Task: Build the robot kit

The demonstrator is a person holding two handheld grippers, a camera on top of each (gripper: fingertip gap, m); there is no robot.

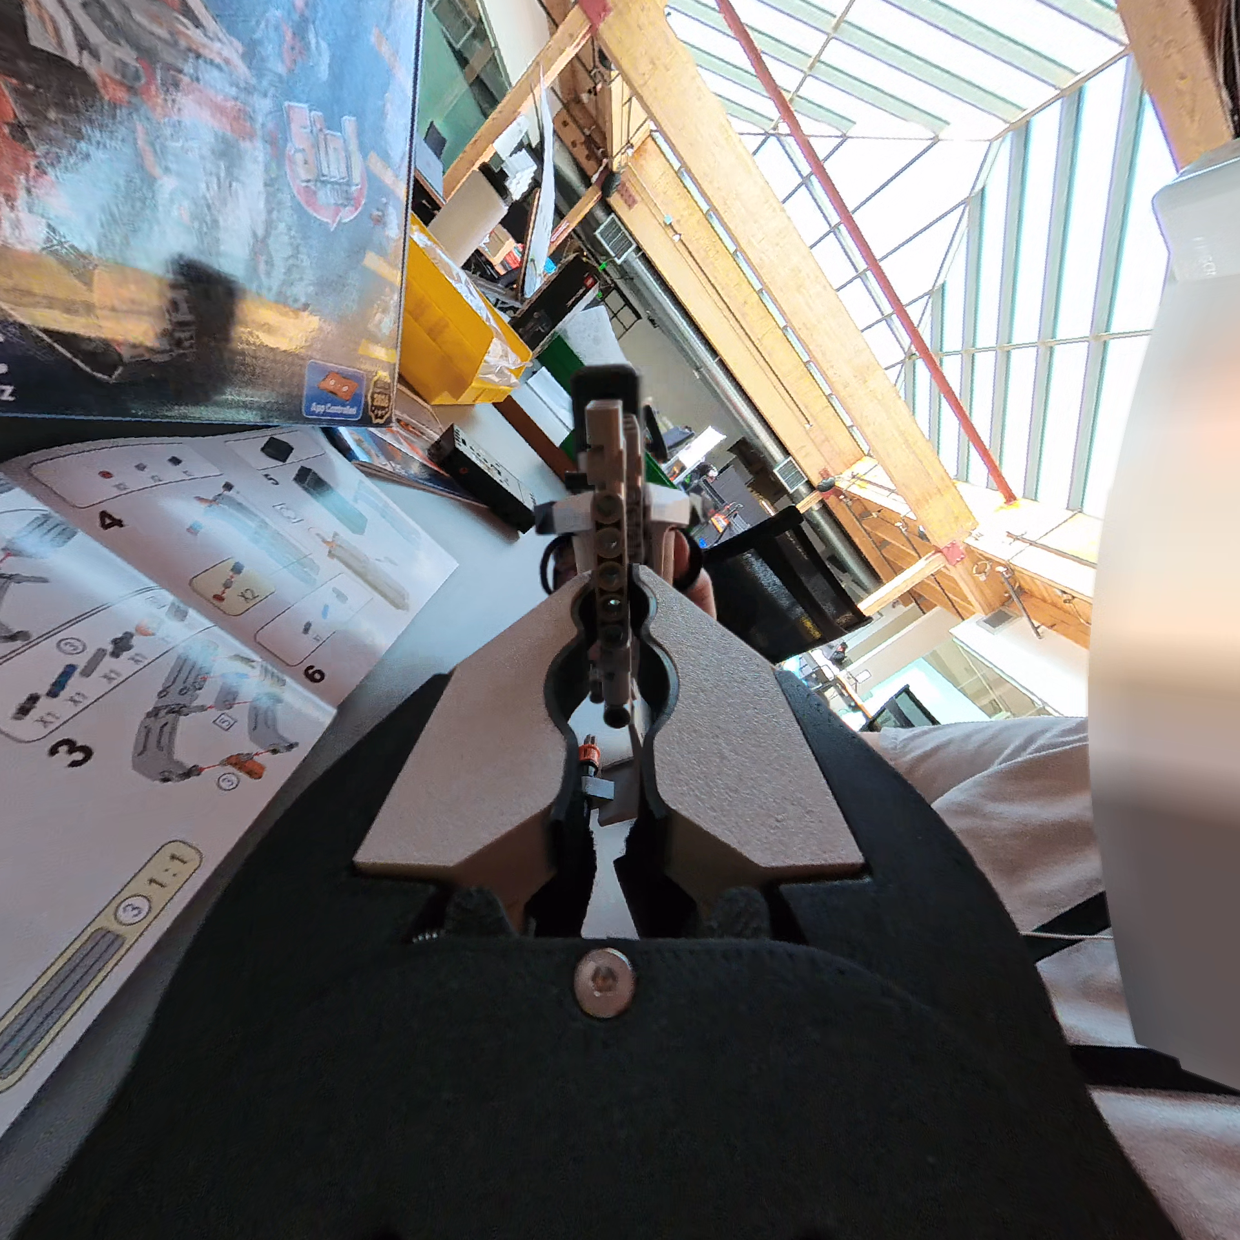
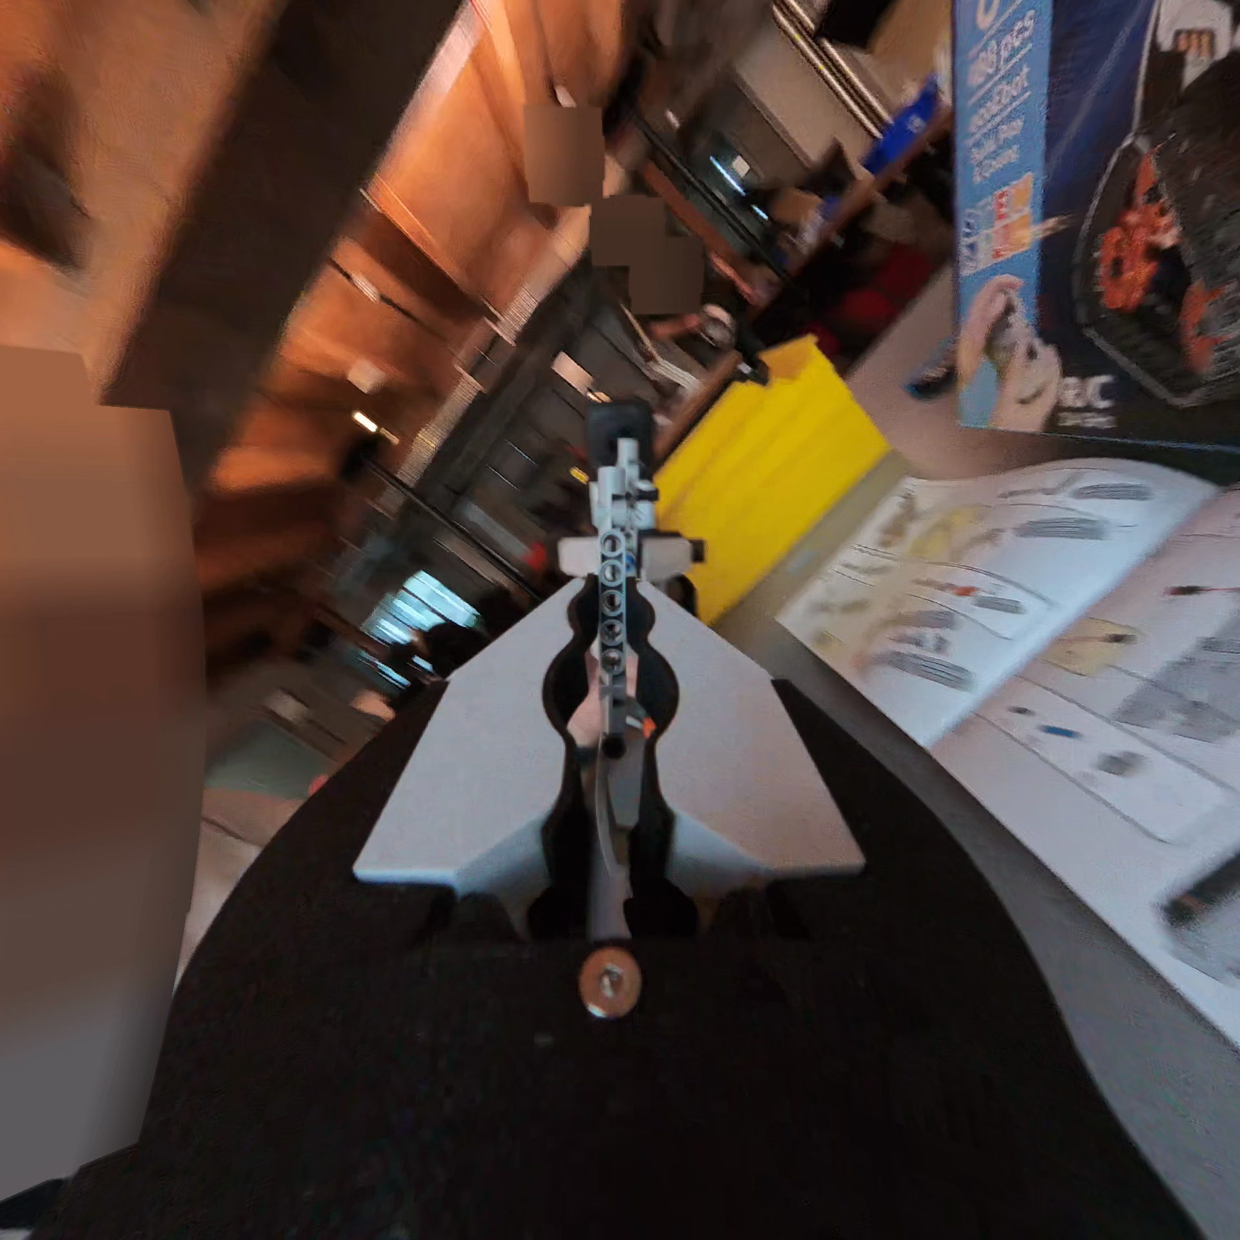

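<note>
Both the left gripper (image 1: 614, 604) and right gripper (image 2: 614, 610) have jaws clenched on the grey holed plastic brick assembly (image 1: 612, 530), raised above the desk (image 1: 483, 543); open instruction booklet (image 1: 201, 604) at nine o'clock.

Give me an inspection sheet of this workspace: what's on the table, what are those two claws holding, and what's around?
Surface: pale table, partly covered by paper.
Job's things: grey holed toy-brick beam assembly, clamped from both ends; open instruction booklet; printed toy box standing behind it.
Clutter: yellow bin; black device.
Grippers: left gripper shut on the assembly; right gripper shut on it too.
Cables: nothing seen.
Surroundings: wooden beams and skylight overhead; shelving, blurred, in the right wrist view.
</note>
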